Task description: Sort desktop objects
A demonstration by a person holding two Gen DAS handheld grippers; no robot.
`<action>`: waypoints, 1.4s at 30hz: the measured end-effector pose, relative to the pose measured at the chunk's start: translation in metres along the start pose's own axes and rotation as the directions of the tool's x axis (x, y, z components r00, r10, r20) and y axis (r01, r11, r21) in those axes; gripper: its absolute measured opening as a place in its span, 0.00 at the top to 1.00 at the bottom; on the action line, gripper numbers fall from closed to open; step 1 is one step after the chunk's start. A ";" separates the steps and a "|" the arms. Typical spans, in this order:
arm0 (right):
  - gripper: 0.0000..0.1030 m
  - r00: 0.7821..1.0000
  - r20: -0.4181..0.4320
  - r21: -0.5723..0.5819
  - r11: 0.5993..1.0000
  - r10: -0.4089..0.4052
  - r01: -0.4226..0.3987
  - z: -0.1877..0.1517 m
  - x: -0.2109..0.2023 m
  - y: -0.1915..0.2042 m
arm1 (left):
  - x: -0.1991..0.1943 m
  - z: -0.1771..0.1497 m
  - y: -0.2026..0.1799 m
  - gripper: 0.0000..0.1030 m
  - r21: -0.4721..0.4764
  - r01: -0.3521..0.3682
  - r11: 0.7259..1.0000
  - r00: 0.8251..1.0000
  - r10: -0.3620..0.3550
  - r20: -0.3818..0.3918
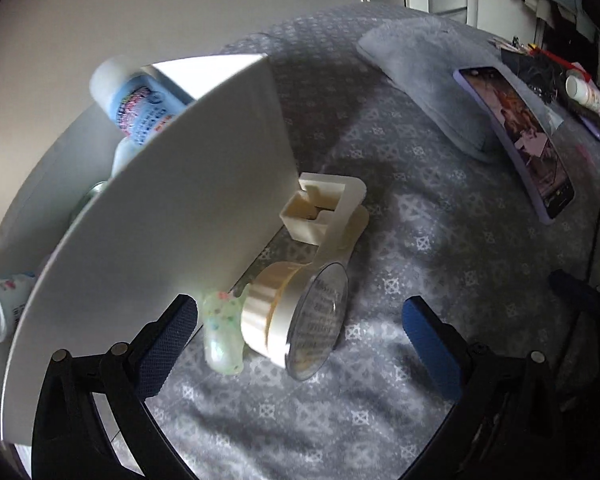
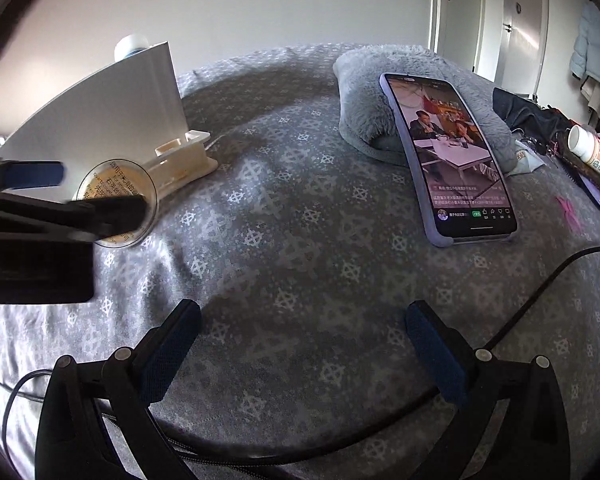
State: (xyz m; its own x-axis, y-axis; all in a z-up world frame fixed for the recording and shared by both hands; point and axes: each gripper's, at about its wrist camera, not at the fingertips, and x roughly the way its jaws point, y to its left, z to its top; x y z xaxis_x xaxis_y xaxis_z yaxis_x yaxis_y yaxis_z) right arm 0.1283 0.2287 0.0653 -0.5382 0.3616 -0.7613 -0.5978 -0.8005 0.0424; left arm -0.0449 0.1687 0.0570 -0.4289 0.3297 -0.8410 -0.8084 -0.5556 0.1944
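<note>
Desktop objects lay scattered on the grey patterned bedspread (image 2: 292,216). Largest was a white box (image 1: 172,216) holding bottles, at the left. A lit phone (image 2: 448,156) leaned on a fluffy grey cushion (image 2: 376,88). Just beside the box I saw a cream plastic holder (image 1: 328,208), a round jar (image 1: 296,316) on its side, and a speckled green trinket (image 1: 222,324). My left gripper (image 1: 300,344) was spread apart around the jar, not touching it; my right gripper (image 2: 302,344) was spread apart over bare cloth.
</note>
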 end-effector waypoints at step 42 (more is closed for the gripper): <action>0.00 1.000 0.001 -0.018 1.000 -0.015 0.015 -0.002 -0.004 0.001 | -0.067 -0.037 0.019 0.11 -0.315 0.078 0.946 0.996 -0.063 0.058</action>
State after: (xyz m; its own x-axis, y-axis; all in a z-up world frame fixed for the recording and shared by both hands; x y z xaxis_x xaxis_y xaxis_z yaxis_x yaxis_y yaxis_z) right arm 0.1314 0.2256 0.0666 -0.5296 0.3744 -0.7611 -0.5950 -0.8035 0.0188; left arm -0.0167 0.1077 0.0982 -0.4000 0.4079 -0.8207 -0.6711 -0.7403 -0.0409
